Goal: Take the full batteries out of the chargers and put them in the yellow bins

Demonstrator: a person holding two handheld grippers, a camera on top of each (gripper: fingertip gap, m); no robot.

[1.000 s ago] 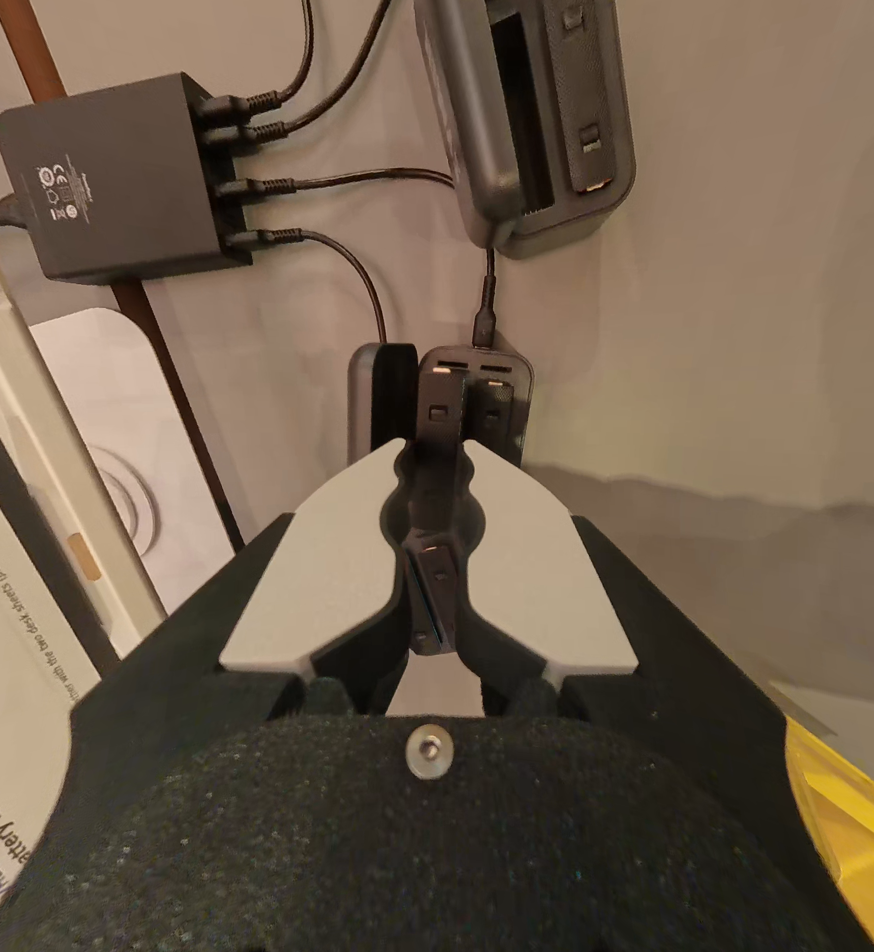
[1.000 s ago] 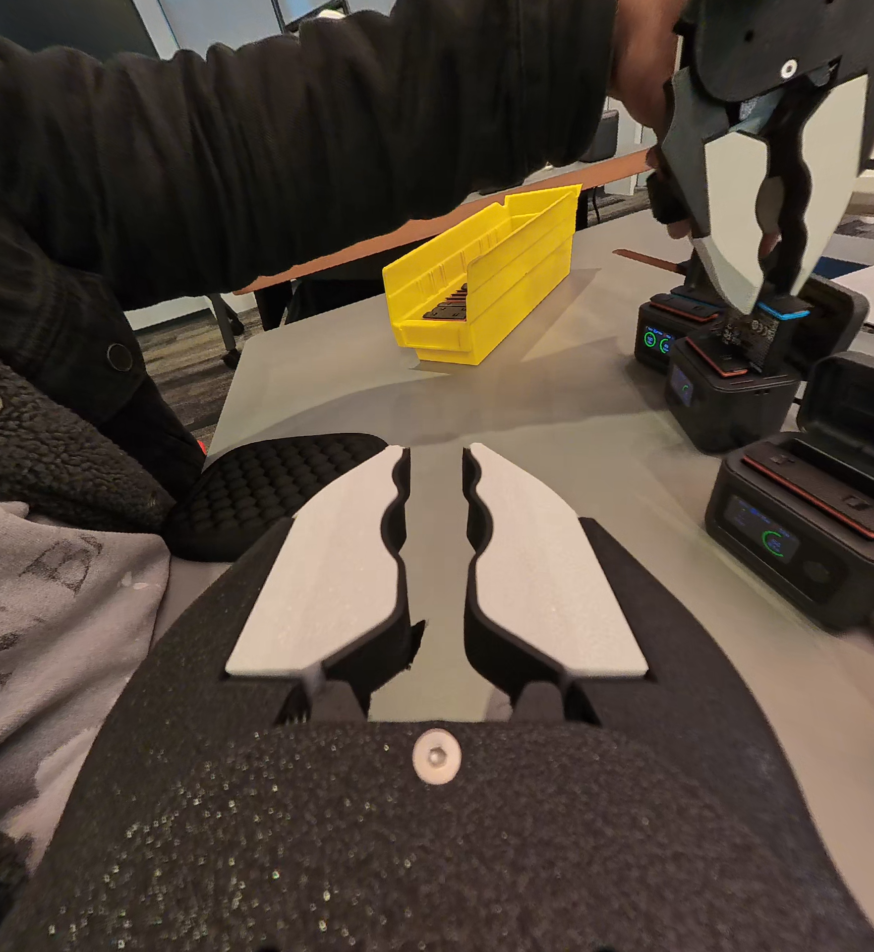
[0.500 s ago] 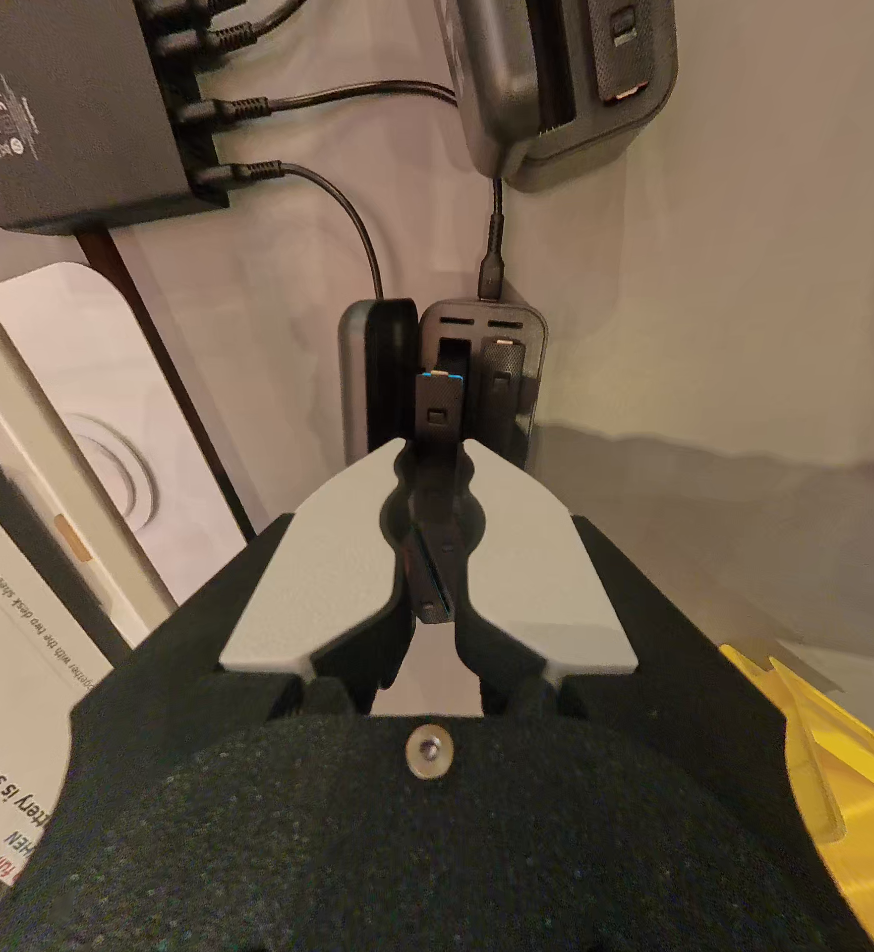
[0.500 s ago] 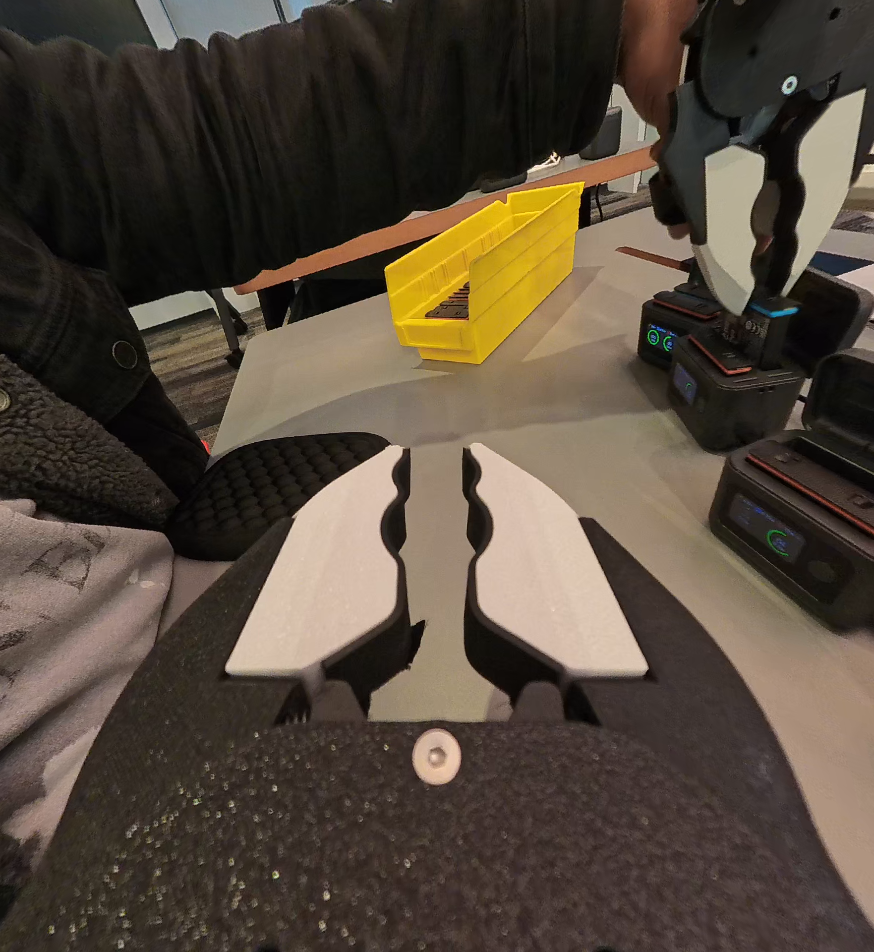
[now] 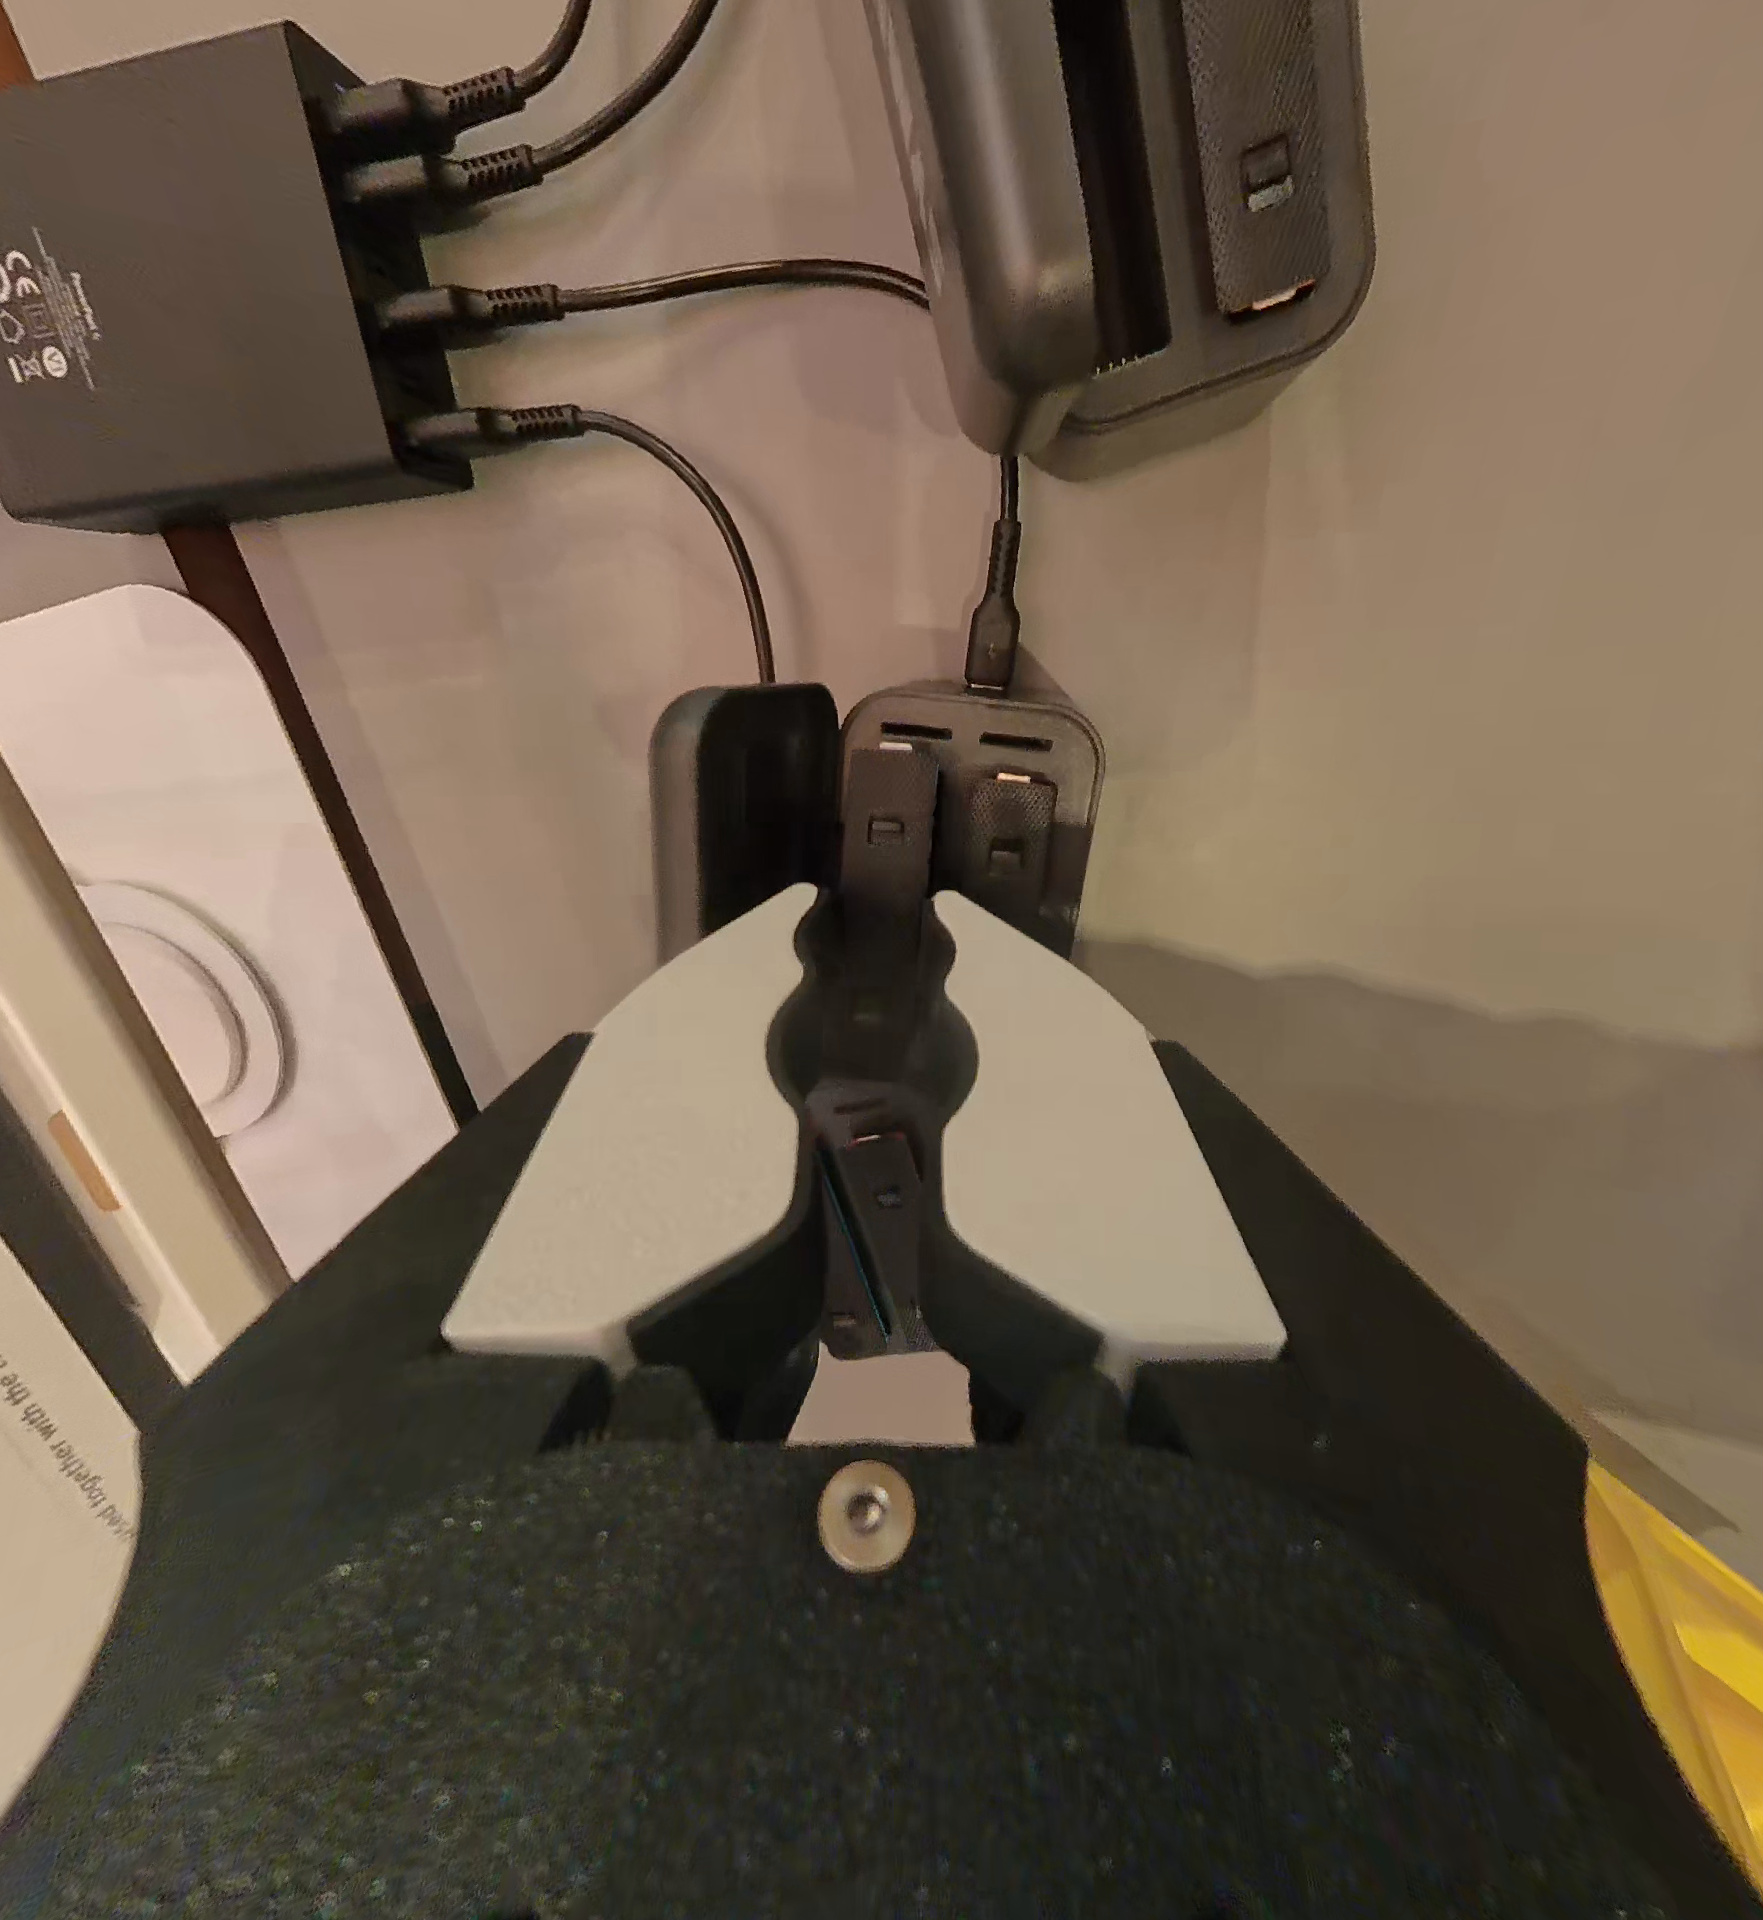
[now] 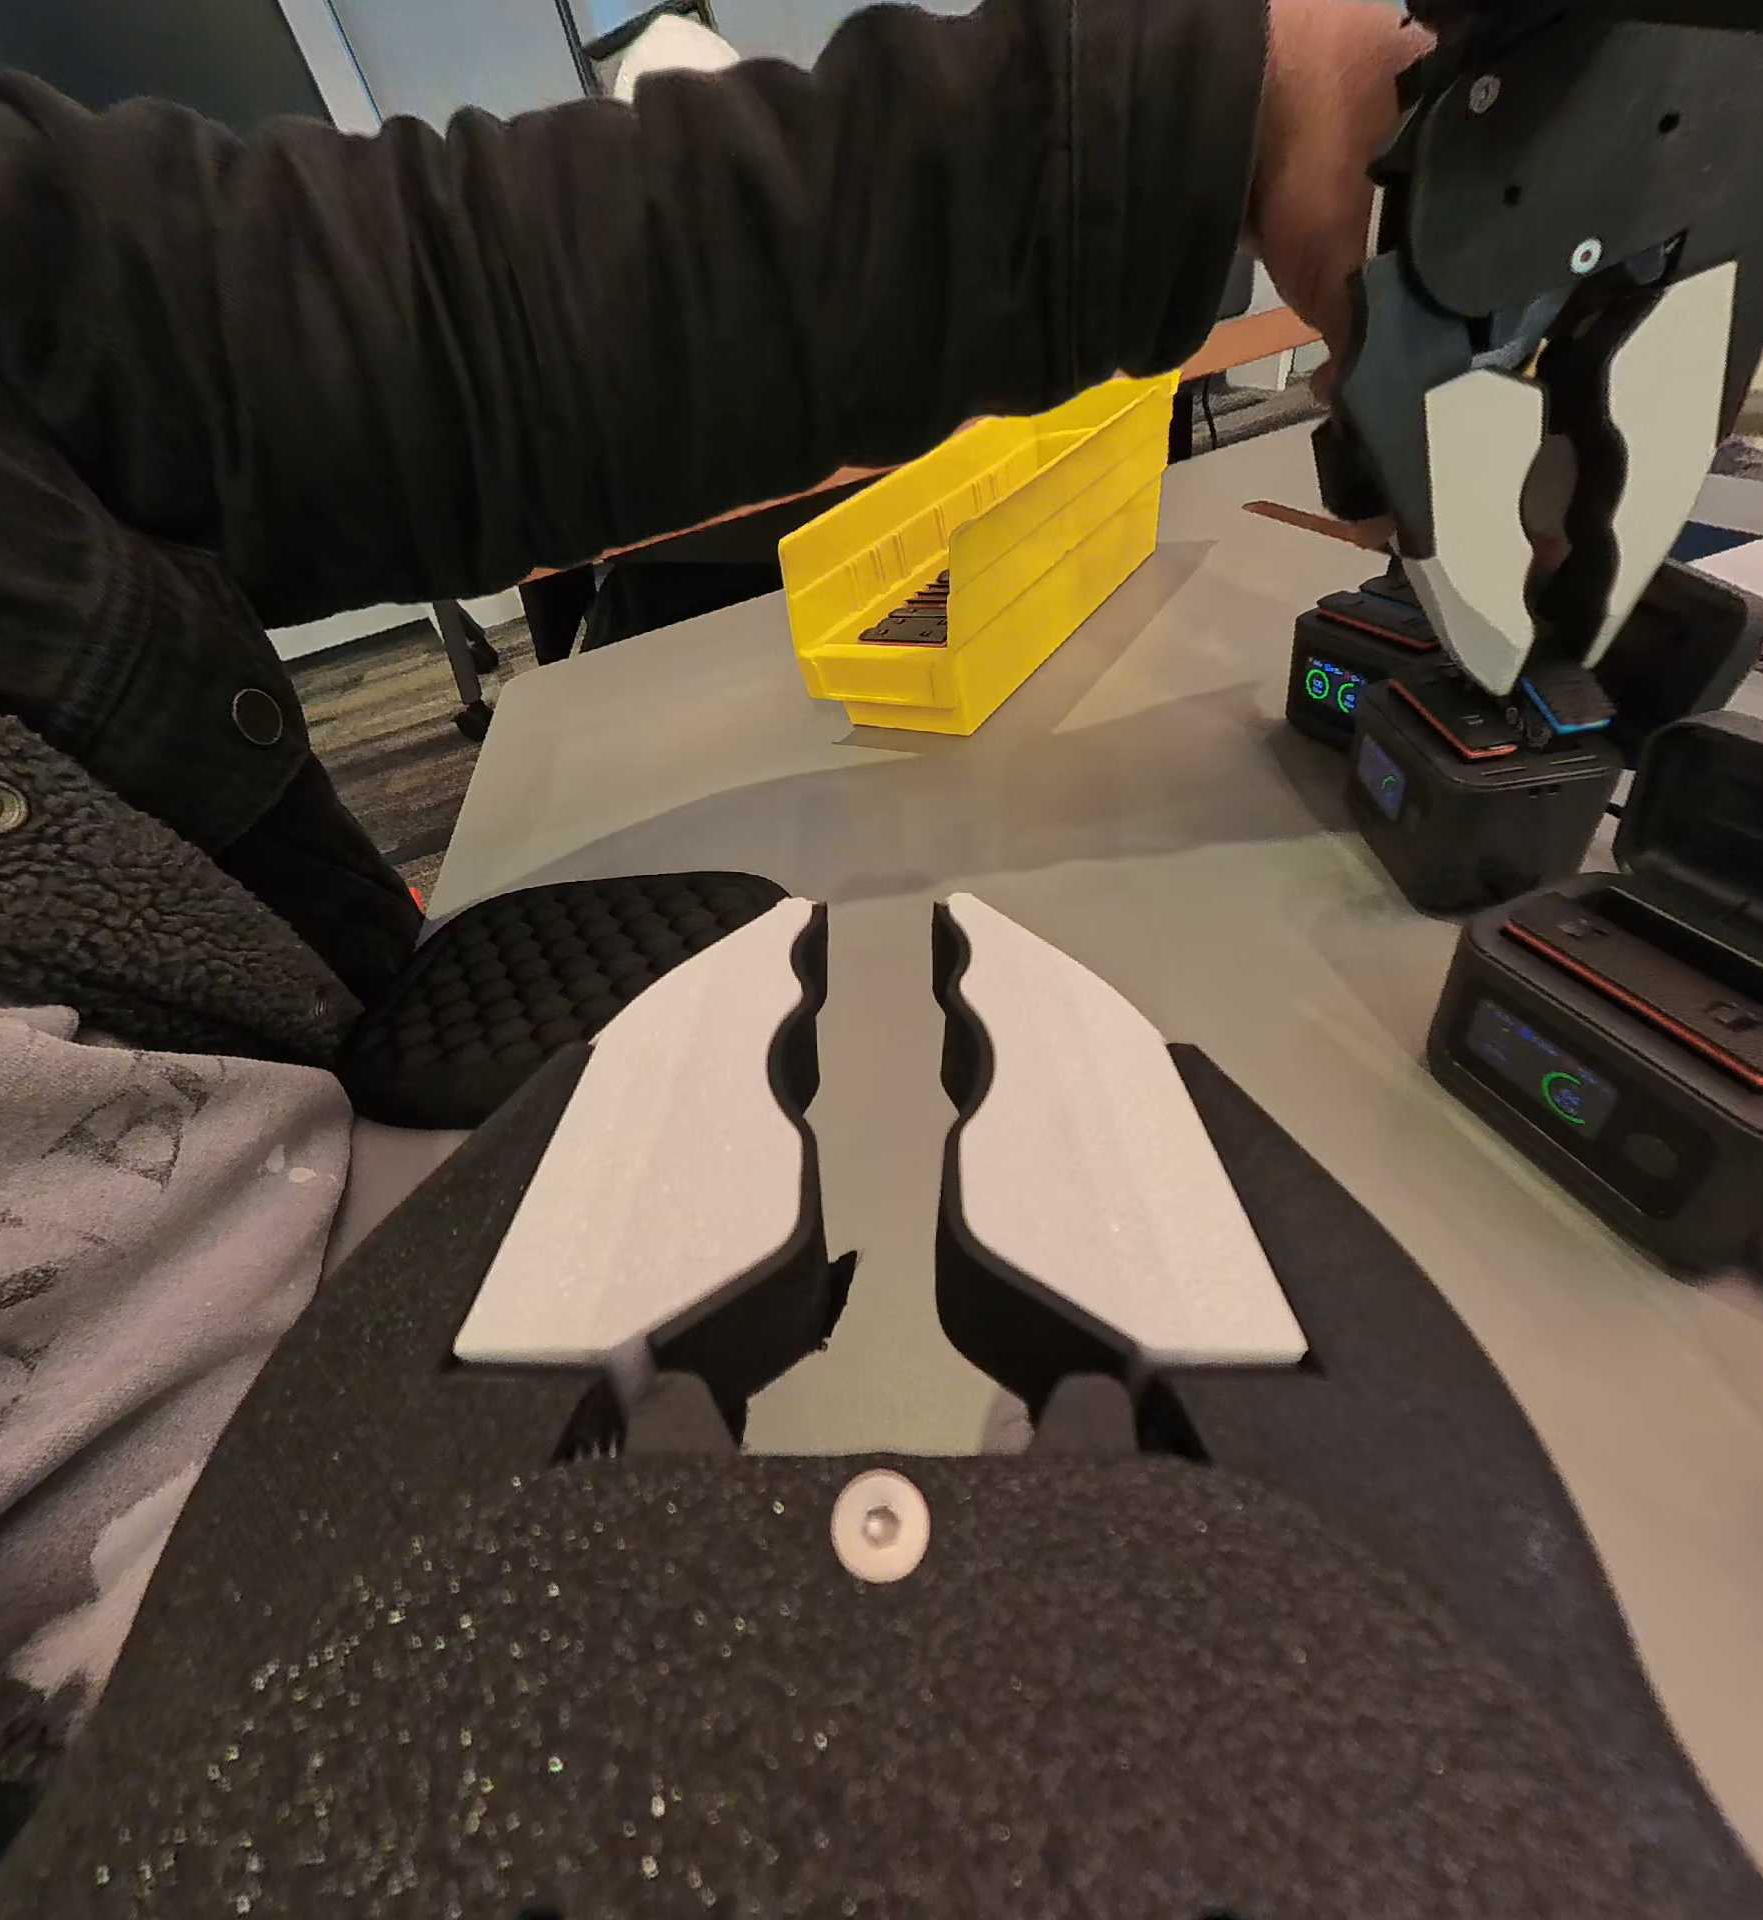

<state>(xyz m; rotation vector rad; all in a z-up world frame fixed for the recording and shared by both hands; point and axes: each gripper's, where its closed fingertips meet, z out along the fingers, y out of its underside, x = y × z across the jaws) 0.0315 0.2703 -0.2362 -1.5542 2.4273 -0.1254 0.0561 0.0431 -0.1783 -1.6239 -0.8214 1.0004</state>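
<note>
our left claw (image 5: 877, 904) is clenched on a dark battery (image 5: 885, 821) standing partly in the left slot of the middle charger (image 6: 1479, 810), lid open, a second battery (image 5: 1002, 831) seated beside it. our right claw (image 6: 879, 909) hangs released over bare grey surface (image 6: 1064, 831), well apart from the chargers at right. the yellow bin (image 6: 981, 582) sits near the far edge, batteries inside, open surface between.

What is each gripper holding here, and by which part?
Left gripper clamps a battery by its flat sides, its end at the charger. Right gripper holds nothing.
</note>
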